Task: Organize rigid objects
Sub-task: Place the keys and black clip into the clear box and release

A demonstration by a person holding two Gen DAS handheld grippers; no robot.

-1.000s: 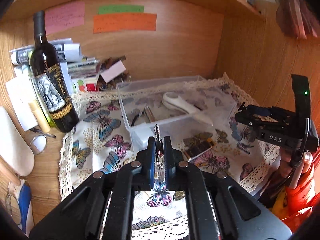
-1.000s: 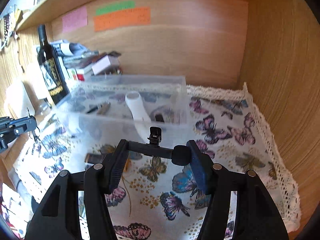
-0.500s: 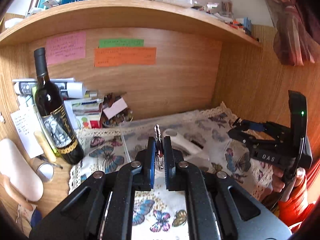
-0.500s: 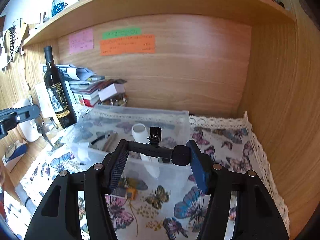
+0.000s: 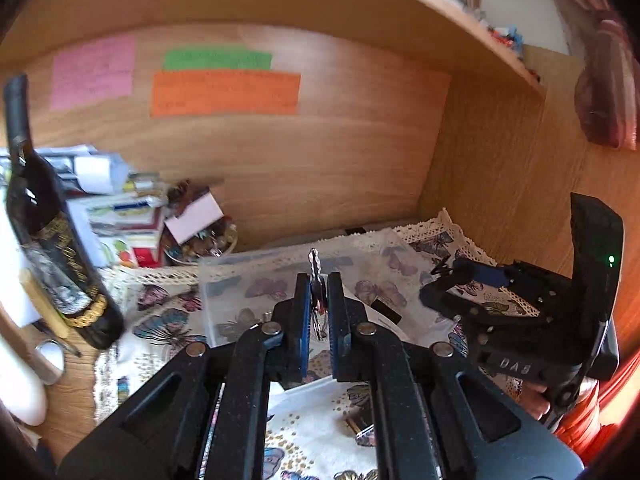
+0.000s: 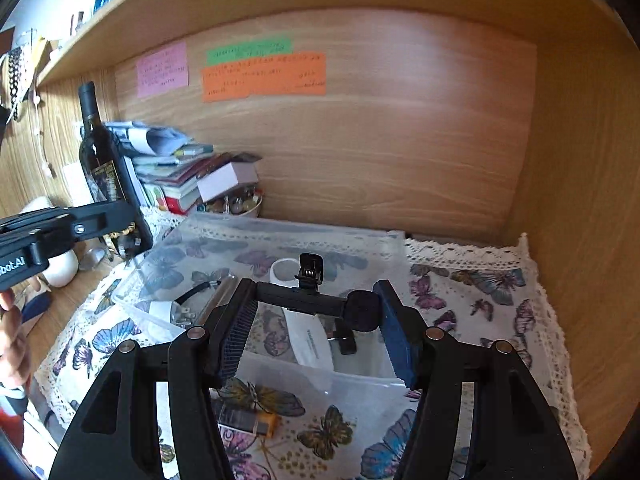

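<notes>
My left gripper [image 5: 319,300] is shut on a bunch of keys [image 5: 314,266], one key sticking up between the pads, held above the clear plastic bin [image 5: 248,280]. My right gripper [image 6: 314,320] is shut on a black clip-on microphone [image 6: 320,304], held crosswise between its pads over the same bin [image 6: 168,316]. The bin holds a white plastic handle [image 6: 304,336], a metal tube with a black cord [image 6: 216,292] and a small black piece [image 6: 346,340]. A black and orange lighter [image 6: 248,420] lies on the butterfly cloth [image 6: 480,304] in front of the bin.
A dark wine bottle [image 5: 52,248] stands at the left beside stacked books and papers [image 6: 176,168] and a bowl of small trinkets [image 6: 236,204]. Wooden walls close the back and right. Coloured notes [image 6: 264,76] hang on the back panel. The right gripper shows in the left view [image 5: 520,320].
Both grippers moved forward over the bin and tilted back down after rising; the keys and the microphone stay held.
</notes>
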